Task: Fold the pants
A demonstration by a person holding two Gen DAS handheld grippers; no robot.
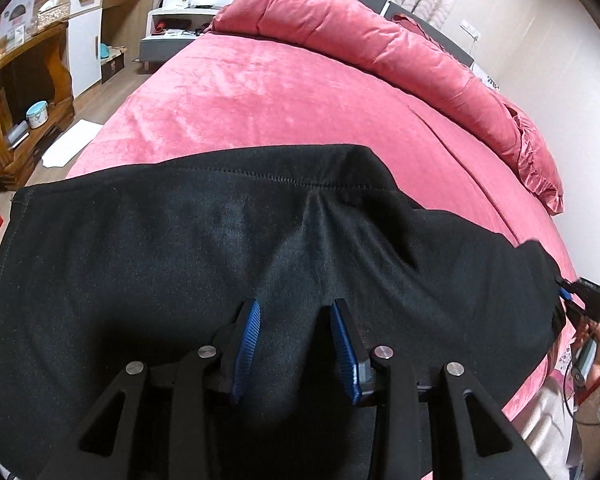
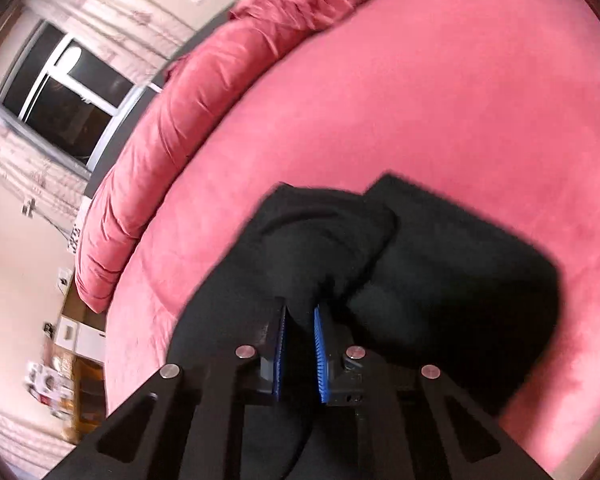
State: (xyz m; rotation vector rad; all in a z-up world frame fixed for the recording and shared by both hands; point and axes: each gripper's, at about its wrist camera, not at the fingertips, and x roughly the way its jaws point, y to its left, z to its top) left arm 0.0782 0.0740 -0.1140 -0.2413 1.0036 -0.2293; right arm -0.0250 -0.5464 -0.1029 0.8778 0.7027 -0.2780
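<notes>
Pants (image 1: 220, 248): black, spread across the near edge of the pink bed (image 1: 260, 92) so the cloth lies flat for folding; hem stitching faces the far side.
Left gripper (image 1: 296, 312): fingers (image 1: 249, 336) spread partway, tips over the cloth, nothing pinched; likely set to hold the fabric down.
Right gripper (image 2: 300, 314): fingers (image 2: 281, 344) nearly together, pinching a bunched fold of pants at the right-hand end, probably to carry it over.
Duvet (image 1: 380, 40): rolled along the far edge, clear of the work.
</notes>
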